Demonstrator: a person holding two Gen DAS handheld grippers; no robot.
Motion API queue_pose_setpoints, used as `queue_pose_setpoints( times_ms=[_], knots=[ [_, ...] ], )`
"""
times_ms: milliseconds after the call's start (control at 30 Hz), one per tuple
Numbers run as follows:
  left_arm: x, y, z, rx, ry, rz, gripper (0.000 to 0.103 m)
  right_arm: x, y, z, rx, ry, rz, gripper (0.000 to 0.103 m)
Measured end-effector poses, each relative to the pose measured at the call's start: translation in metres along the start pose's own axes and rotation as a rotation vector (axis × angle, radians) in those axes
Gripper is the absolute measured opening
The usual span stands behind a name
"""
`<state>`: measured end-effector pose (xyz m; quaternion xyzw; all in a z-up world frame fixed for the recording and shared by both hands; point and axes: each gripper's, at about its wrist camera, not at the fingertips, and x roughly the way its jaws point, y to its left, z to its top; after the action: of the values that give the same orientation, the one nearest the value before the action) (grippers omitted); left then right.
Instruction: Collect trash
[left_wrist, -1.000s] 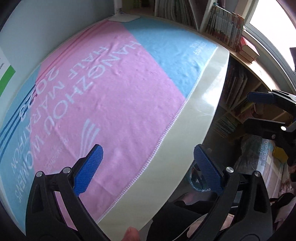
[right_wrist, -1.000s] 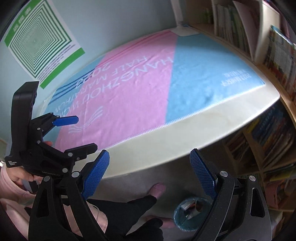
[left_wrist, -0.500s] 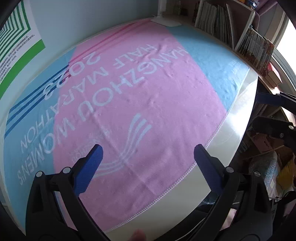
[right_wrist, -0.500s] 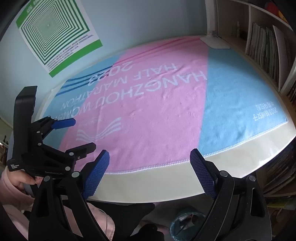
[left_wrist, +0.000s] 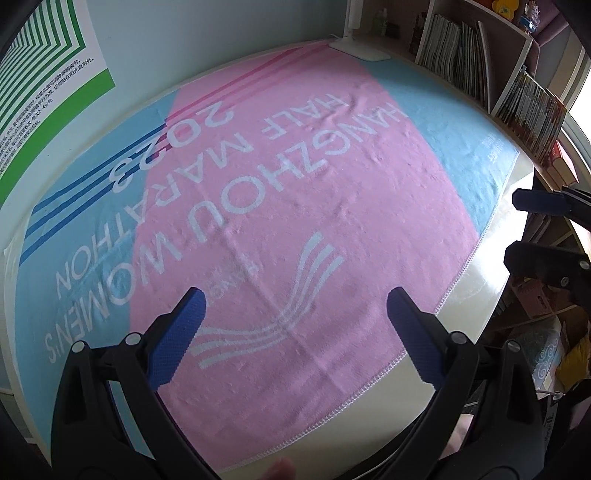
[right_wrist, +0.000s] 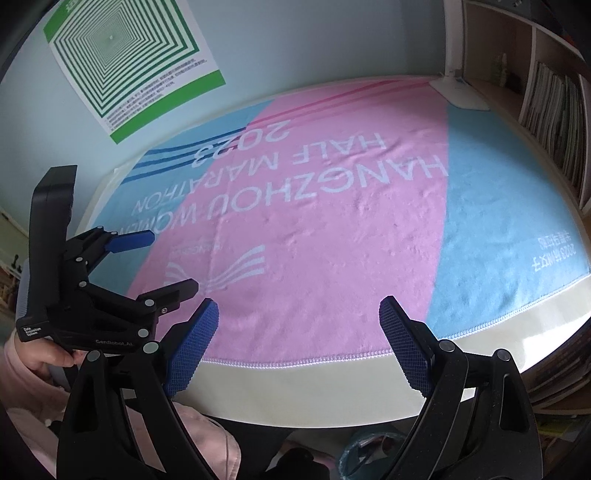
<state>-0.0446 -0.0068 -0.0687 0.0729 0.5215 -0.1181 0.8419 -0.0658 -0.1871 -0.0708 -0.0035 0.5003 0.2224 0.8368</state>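
Currently listing: left gripper, jaws standing wide apart and empty, hanging over the pink band of a pink-and-blue towel that is covering a pale table. Right gripper, likewise spread and gripping nothing, hovering above the towel's near hem. Left gripper is also showing in the right view, held by a hand in a pink sleeve. Trash: none lying on the towel; a bluish bin with crumpled contents is sitting below the table's near edge. Green-striped poster on the wall; bookshelves alongside.
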Motion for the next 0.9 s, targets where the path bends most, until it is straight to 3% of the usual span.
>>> queue_pose_setpoints(
  times_ms=[900],
  knots=[
    [0.0040,0.0005,0.0036,0.004,0.003,-0.003,0.096,0.0021,-0.0033,0.0049,0.006,0.006,0.004,0.088]
  ],
)
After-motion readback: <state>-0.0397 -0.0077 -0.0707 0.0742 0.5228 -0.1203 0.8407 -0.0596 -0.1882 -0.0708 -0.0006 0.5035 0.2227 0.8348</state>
